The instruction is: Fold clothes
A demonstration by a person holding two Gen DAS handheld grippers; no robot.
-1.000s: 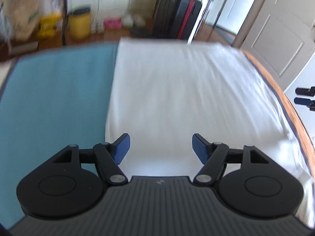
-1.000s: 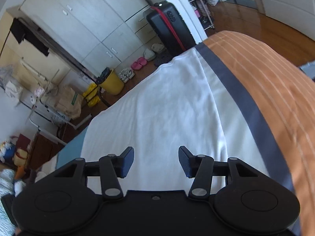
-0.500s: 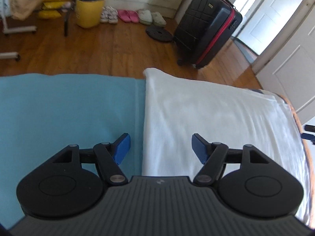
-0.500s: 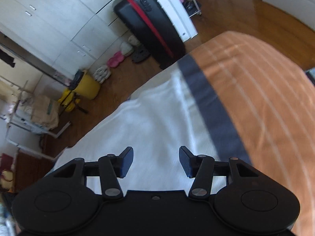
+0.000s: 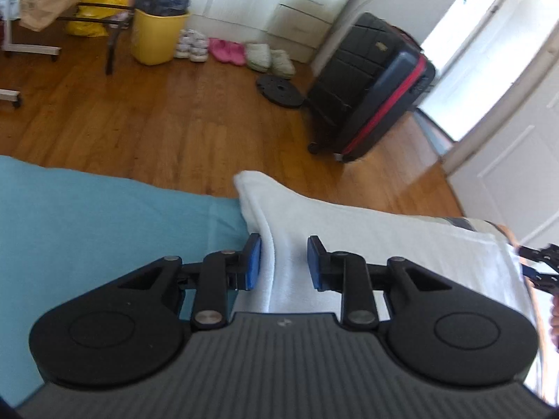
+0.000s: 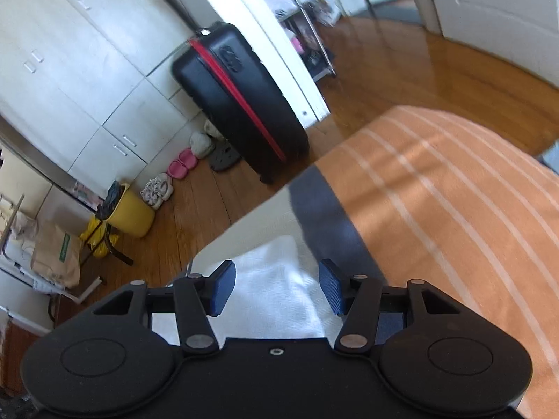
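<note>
Left gripper (image 5: 283, 257) fingers parted astride white cloth (image 5: 367, 241) edge, right gripper (image 6: 276, 288) parted over its corner, neither gripping.

The left claw (image 5: 283, 258) is matte black, with two round discs flanking a ribbed dark-grey housing that bears a small pale logo at its front edge. Silver rivets pin its black linkage bars, and blue textured pads (image 5: 253, 262) tip the fingers. The right claw (image 6: 276, 287) matches it, though its centre plate is smooth black with one small screw hole.
</note>
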